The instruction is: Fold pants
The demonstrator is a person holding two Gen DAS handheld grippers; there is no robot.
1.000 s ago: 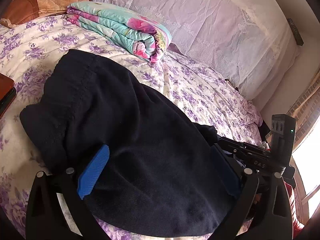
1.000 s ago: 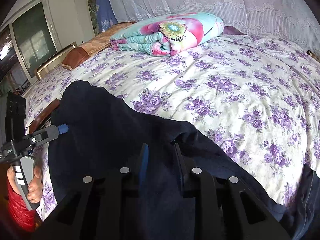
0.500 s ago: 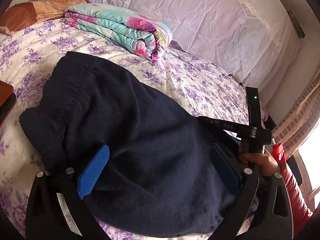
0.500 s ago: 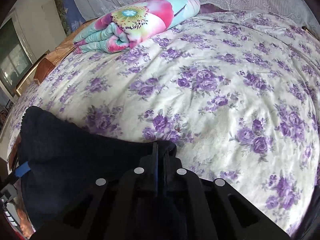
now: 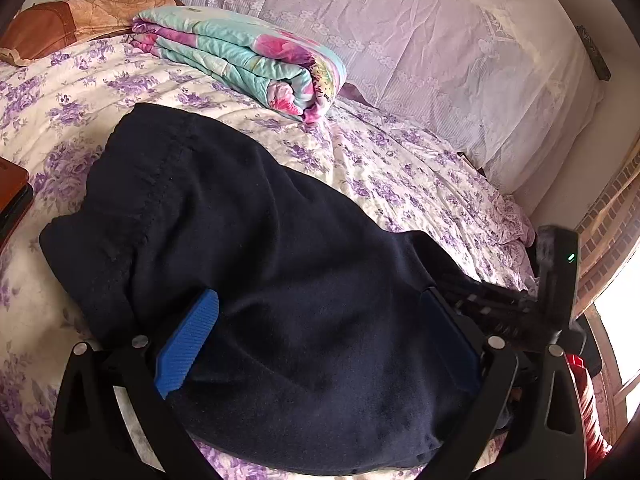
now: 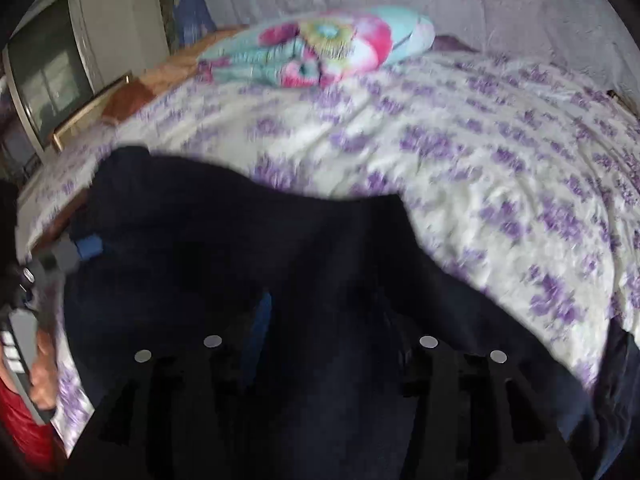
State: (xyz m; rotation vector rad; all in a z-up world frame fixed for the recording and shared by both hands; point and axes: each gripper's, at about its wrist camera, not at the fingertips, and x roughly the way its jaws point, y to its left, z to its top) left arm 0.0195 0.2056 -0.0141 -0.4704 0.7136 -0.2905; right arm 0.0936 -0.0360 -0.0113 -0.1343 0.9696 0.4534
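From the left wrist we see our left gripper (image 5: 320,344) with its ribbed blue pads (image 5: 188,344) spread wide, resting on the dark navy fleece pants (image 5: 260,248) bunched on the purple-flowered bedsheet (image 5: 420,184), likely pinning the fold. From the blurred right wrist view, our right gripper (image 6: 324,312) is opening over the soft cloth, apparently letting it go beside the folded floral quilt (image 6: 320,52).
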